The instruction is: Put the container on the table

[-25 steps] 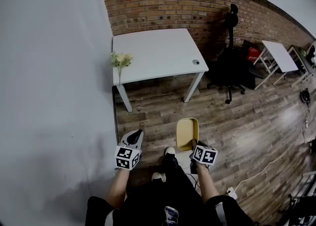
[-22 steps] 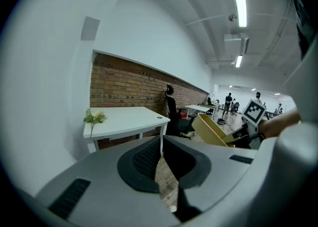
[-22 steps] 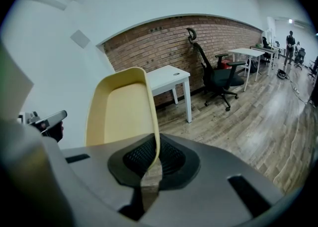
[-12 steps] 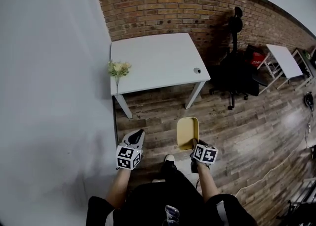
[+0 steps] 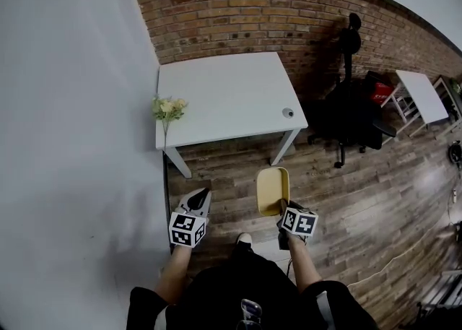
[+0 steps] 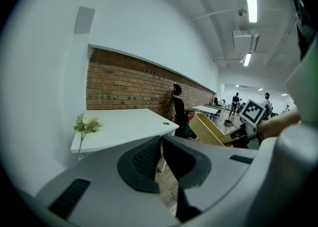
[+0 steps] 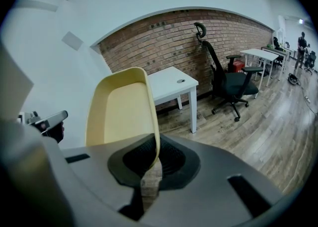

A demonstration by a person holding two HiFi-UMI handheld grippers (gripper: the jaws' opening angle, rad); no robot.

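Observation:
A pale yellow plastic container hangs over the wood floor, short of the white table. My right gripper is shut on the container's near rim. In the right gripper view the container rises tilted from between the jaws of that gripper, and the table stands beyond it. My left gripper is to the left of the container, shut with nothing in it. In the left gripper view its pads meet at the tips, and the container shows at the right.
A sprig of pale flowers stands at the table's front left corner, and a small round fitting sits near its right edge. A black office chair is right of the table. A brick wall is behind, a white wall to the left.
The table and the brick wall have come a little nearer in the head view. Both grippers and the container keep the same pose before the person.

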